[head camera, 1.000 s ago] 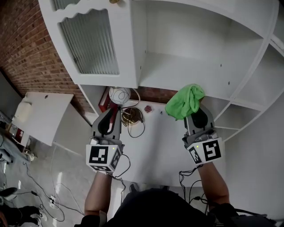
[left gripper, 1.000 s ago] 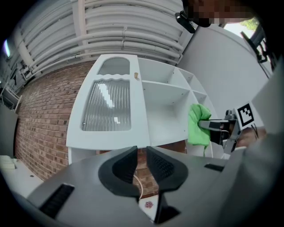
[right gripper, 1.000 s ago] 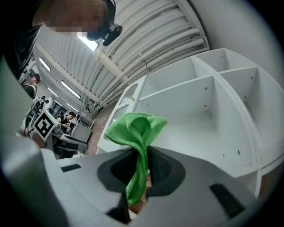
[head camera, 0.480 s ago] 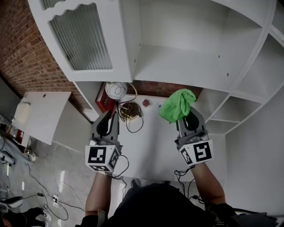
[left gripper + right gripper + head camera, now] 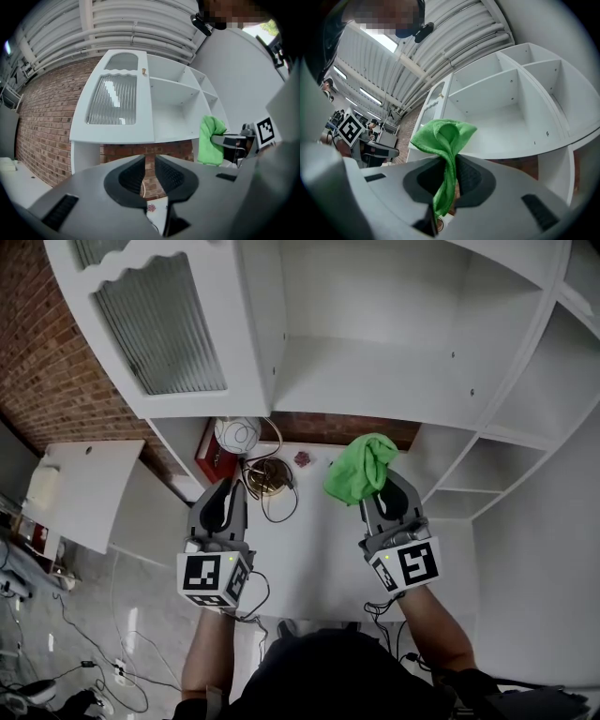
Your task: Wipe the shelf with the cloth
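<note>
Where the cloth (image 5: 443,140) sits: pinched between the jaws of the right gripper (image 5: 451,161), near the front edge of the shelf (image 5: 375,381).
Cloth's long axis: along the jaws, with the bunched end past the tips toward the shelf and a thin tail trailing back between them.
Left gripper (image 5: 150,161): jaws drawn nearly together, a thin slit between, nothing in it.
Left gripper's place: beside the right, below the ribbed-glass door (image 5: 159,324).
</note>
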Demonstrator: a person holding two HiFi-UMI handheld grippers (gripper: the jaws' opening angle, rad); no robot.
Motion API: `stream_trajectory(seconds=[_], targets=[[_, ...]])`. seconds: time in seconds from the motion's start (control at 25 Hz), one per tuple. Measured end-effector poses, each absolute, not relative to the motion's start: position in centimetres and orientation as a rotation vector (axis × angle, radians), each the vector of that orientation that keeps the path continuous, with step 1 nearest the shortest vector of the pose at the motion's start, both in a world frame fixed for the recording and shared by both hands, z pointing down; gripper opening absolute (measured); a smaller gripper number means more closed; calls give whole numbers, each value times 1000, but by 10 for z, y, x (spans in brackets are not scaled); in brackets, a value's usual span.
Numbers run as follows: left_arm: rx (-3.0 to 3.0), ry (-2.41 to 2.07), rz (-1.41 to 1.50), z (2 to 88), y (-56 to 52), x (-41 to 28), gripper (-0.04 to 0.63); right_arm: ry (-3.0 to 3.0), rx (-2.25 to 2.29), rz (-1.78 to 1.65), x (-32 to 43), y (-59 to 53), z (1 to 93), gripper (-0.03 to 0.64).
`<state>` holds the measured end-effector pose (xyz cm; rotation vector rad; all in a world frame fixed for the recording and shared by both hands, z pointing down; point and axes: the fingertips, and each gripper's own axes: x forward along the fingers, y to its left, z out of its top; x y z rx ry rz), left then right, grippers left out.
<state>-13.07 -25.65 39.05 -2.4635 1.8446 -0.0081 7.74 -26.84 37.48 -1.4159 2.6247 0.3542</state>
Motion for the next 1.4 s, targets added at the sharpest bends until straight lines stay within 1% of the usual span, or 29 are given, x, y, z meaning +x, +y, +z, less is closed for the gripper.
stream_trajectory(seconds=[1.4], targets=[[-2461, 1843, 3, 384, -249, -130, 63, 2646, -1391, 339, 72, -257, 374, 49]])
